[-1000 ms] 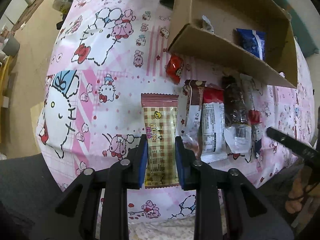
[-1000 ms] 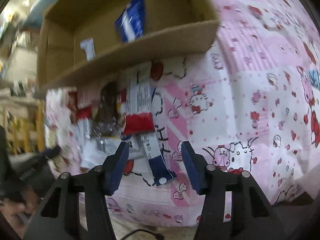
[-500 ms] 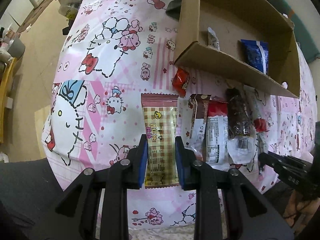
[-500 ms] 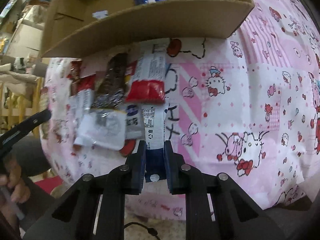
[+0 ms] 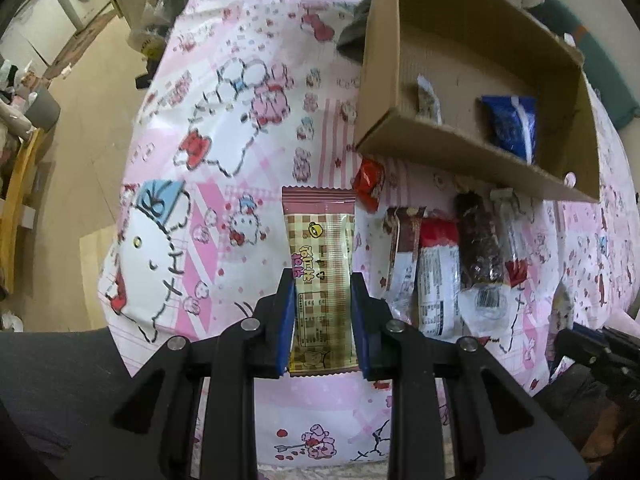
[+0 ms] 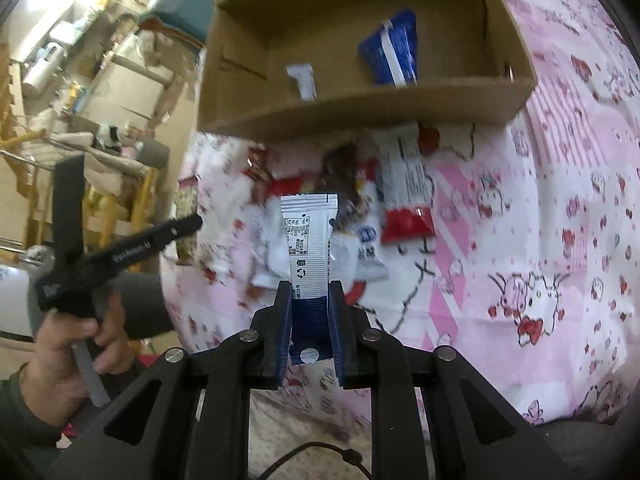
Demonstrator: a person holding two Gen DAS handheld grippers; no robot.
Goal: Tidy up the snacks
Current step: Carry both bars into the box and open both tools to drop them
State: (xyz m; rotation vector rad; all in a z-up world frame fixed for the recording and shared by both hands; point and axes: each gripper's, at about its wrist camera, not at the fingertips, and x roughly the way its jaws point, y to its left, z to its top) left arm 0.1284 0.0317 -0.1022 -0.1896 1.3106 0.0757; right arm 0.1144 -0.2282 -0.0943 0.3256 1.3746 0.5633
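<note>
**Snack sorting: both grippers loaded, box partly filled**

A pink-and-white cartoon-print tablecloth [image 5: 240, 128] is spread over the table. On it an open brown cardboard box [image 5: 460, 152] is placed at the far side; inside are seen a dark blue snack packet [image 5: 510, 124] and a small pale wrapped snack [image 5: 427, 100], well apart. Just in front of the box's near wall a row of assorted wrapped bars [image 5: 448, 264] is laid side by side, with a small red candy wrapper [image 5: 369, 184] at its left end.

The left gripper [image 5: 323, 320] is closed narrowly on a long beige checked snack bar with a brown crimped top [image 5: 320, 248], which is pinched at its lower half. The right gripper [image 6: 310, 332] is clamped on a slim white-and-navy stick packet [image 6: 308, 240], held by its navy end and raised clear of the row; its jaws have just been closing. The person's hand [image 6: 68, 344] is seen on the other handle.
</note>
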